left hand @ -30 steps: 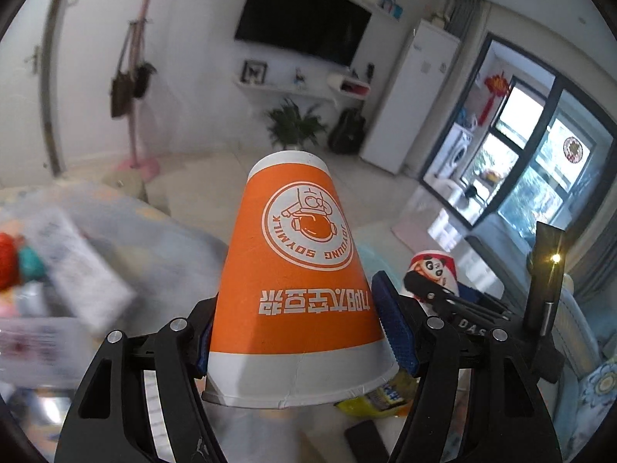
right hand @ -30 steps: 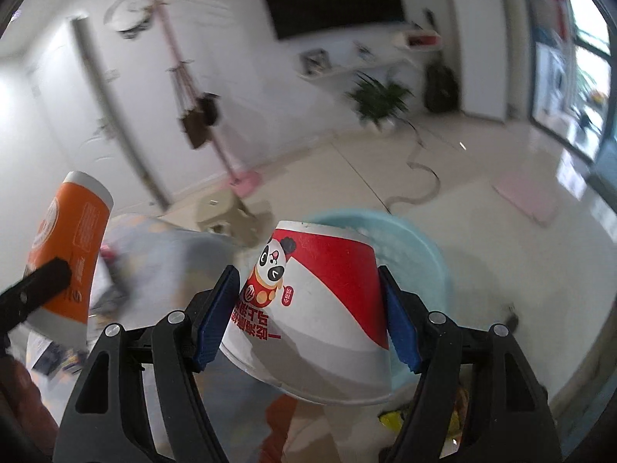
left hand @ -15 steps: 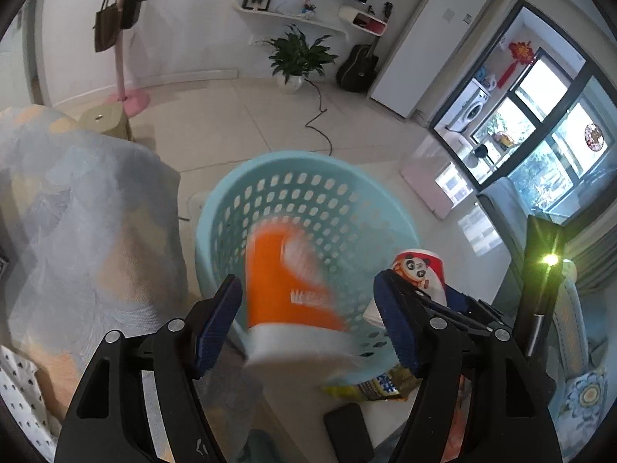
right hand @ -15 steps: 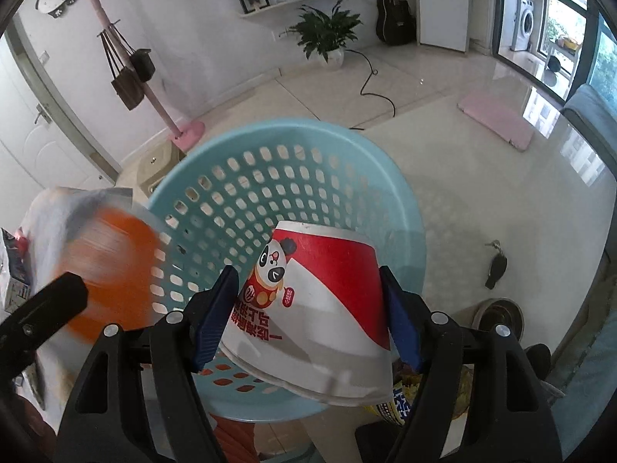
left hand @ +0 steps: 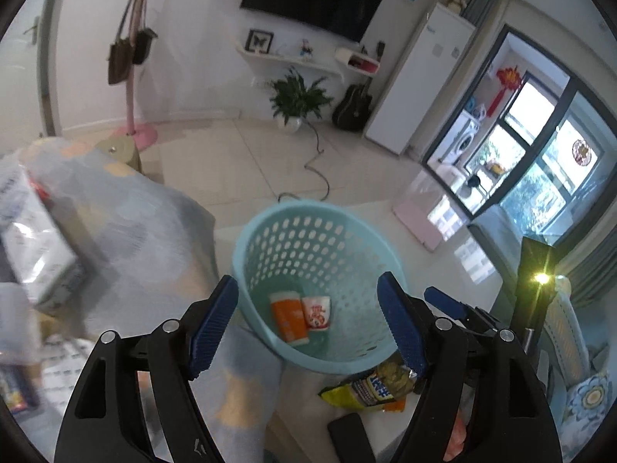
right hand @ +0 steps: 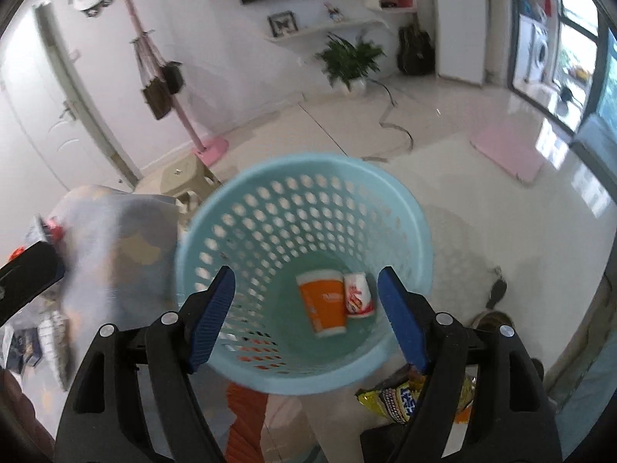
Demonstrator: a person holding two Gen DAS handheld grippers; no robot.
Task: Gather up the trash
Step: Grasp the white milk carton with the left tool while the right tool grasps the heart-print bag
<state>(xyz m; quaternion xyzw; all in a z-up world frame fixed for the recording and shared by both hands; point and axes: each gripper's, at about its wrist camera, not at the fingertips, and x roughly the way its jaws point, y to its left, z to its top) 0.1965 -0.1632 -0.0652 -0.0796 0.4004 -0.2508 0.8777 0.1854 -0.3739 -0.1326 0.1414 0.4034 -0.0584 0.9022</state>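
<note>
A light blue perforated basket (left hand: 270, 231) (right hand: 389, 189) stands on the floor below both grippers. On its bottom lie an orange paper cup (left hand: 288, 318) (right hand: 323, 303) and a red-and-white panda cup (left hand: 318, 311) (right hand: 358, 295), side by side. My left gripper (left hand: 308, 318) hangs above the basket, its jaws opening with nothing between them. My right gripper (right hand: 306, 316) is also over the basket, jaws opening and empty. The right gripper's blue finger shows at the right of the left wrist view.
A yellow snack wrapper (left hand: 372, 387) (right hand: 401, 399) lies on the low surface just in front of the basket. A cloth-covered table (left hand: 127, 212) with boxes is to the left. A stool (right hand: 181, 179), a pink coat stand (left hand: 133, 77) and a potted plant (left hand: 297, 98) stand farther back.
Both cups left the grippers and dropped into the basket: the orange one from the left, the panda one from the right. Both pairs of jaws now stand wider and empty.
</note>
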